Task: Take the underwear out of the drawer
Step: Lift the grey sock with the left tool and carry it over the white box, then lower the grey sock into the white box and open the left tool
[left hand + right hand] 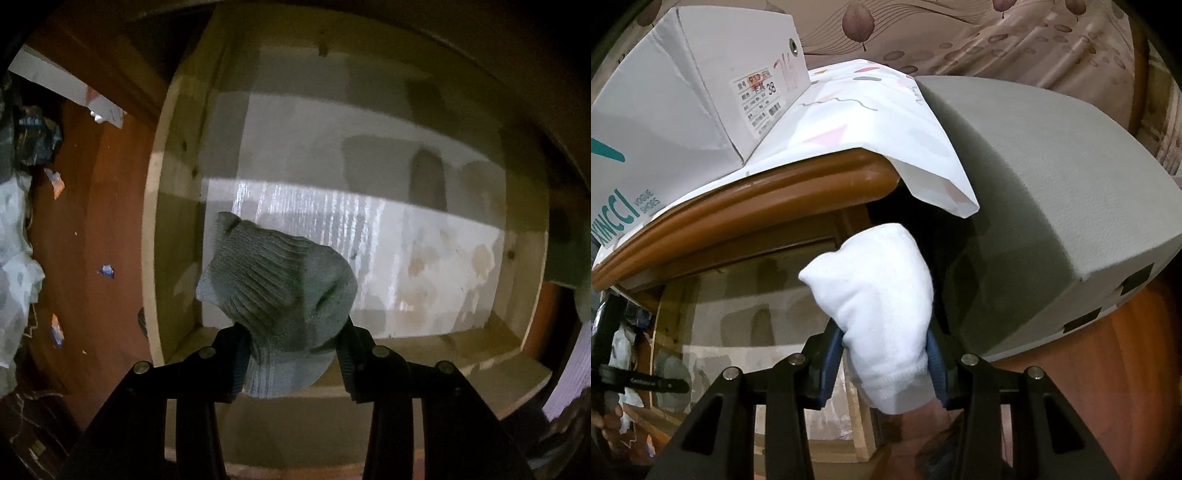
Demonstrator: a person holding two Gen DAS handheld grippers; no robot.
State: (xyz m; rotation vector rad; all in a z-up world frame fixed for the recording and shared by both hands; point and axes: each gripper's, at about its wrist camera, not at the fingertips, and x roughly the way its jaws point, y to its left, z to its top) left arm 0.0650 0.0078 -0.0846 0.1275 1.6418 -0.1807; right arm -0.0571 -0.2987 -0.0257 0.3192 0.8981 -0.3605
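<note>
Left claw (291, 354): clamped on a grey ribbed garment (277, 295), lower centre of frame, hanging above the open drawer (155, 236); drawer floor below looks bare.
Right claw (884, 363): gripping a white garment (879, 302), centre frame, beside the wooden surface (746, 206) carrying a shoebox (683, 92).

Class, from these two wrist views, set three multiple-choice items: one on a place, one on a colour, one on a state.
1. Where does the shoe box stand?
A. on the cabinet top
B. inside the drawer
C. on the floor

2. What colour is the garment in the left tongs?
A. red
B. grey
C. black

3. How do the right tongs stand?
A. wide open, empty
B. shut on a white garment
C. out of view

Answers: 1 A, it sits on the patterned cloth up there; 2 B, the ribbed grey garment; 3 B, pads press the white garment.
</note>
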